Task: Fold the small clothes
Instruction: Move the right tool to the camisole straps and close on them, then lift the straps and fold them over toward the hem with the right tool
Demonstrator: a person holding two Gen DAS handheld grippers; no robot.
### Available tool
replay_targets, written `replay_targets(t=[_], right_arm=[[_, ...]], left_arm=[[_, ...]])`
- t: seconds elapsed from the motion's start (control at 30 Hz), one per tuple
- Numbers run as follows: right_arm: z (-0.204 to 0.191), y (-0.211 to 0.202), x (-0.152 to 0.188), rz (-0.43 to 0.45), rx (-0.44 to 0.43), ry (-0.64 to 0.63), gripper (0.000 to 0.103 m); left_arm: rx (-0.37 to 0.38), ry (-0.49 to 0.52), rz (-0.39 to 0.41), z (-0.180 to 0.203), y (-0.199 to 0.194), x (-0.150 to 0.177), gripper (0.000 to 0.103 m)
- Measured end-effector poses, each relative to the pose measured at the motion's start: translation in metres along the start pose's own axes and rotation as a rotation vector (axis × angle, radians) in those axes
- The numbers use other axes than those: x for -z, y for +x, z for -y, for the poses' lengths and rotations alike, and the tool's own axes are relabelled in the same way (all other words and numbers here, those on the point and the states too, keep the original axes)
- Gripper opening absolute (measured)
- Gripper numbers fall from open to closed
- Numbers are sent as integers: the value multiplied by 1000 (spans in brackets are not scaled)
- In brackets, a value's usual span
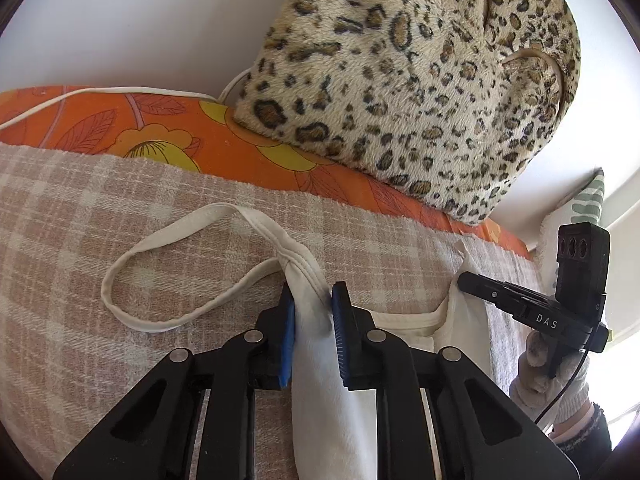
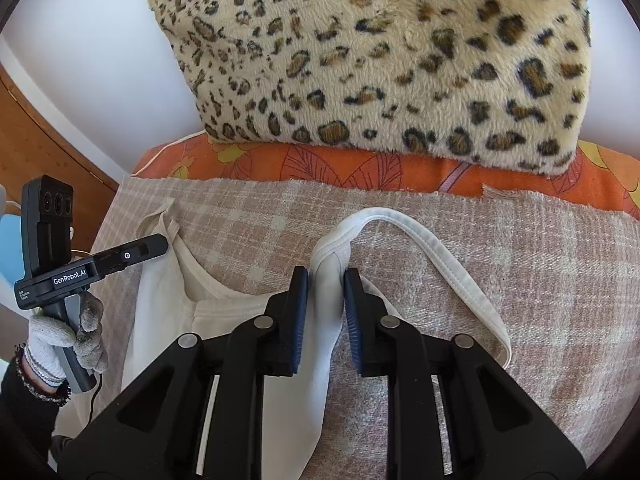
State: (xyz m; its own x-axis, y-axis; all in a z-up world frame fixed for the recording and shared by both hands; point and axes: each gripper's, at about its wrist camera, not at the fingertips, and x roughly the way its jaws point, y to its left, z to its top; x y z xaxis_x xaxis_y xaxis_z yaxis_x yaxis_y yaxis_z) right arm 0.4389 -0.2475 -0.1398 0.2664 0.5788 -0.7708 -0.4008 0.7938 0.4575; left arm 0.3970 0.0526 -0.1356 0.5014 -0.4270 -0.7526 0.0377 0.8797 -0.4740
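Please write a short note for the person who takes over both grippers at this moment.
Left gripper: shut on the top at its left strap base.
Right gripper: shut on the top at the right strap base.
The white top lies flat on the checked blanket, below the leopard pillow.
Done: both shoulders gripped.
Left: every fold, probably starting by bringing the shoulders toward the hem.

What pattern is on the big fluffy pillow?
Leopard spots, brown and black on tan. The fluffy pillow shows best in the right wrist view.

bright, soft daylight — sharp focus, fisheye bending and dark corners.
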Motion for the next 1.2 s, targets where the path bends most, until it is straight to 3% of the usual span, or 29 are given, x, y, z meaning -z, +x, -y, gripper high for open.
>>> replay_targets(t=[0.13,0.6,1.2], right_arm=[[-5,-8,-3,24,7,-24,8],[-34,-69,-4,107,-13,-80,7],[-101,-155,52,177,16,-178,6]], left_arm=[[24,5,25,6,-5,-3,6],[82,51,98,36,-61,4,4],[98,120,166,79,-143,51,3]])
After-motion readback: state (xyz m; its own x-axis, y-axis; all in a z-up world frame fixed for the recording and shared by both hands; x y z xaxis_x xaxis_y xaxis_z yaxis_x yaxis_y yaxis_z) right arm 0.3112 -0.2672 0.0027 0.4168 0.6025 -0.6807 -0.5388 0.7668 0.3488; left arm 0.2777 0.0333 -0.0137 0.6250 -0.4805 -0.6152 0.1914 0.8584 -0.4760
